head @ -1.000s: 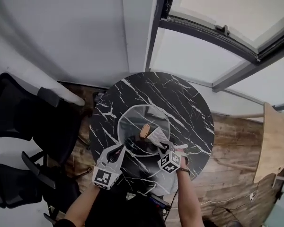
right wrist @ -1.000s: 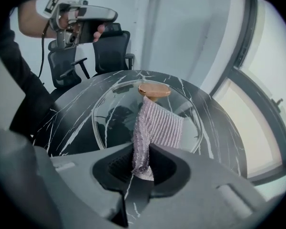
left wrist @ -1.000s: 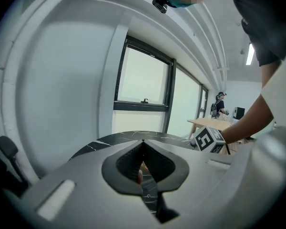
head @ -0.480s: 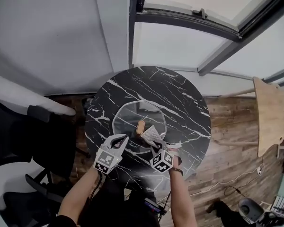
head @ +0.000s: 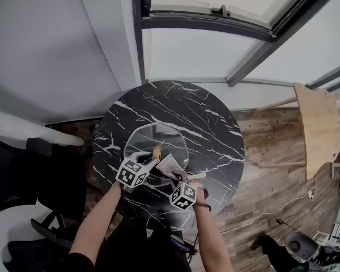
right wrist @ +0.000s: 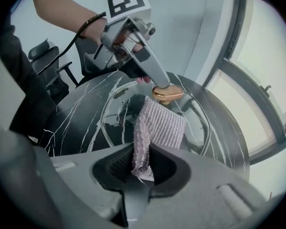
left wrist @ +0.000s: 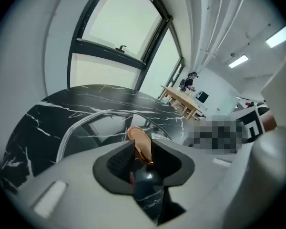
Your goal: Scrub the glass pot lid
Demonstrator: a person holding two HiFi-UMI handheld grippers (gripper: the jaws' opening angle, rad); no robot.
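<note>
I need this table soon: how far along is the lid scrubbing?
Done: the glass lid lies flat on the table, and the right tongs grip the scrub cloth.
In hand: the left tongs, jaws just opening, straddle the knob, apparently to steady it.
Left: the scrubbing itself. The cloth is held over the glass, and I see no suds or wiped streaks.

Round black worktop [head: 209, 129], white-veined, on wooden floor [head: 260, 152]; glass lid [head: 158, 136] flat on near-left part, copper knob [head: 156, 152] uppermost.
</note>
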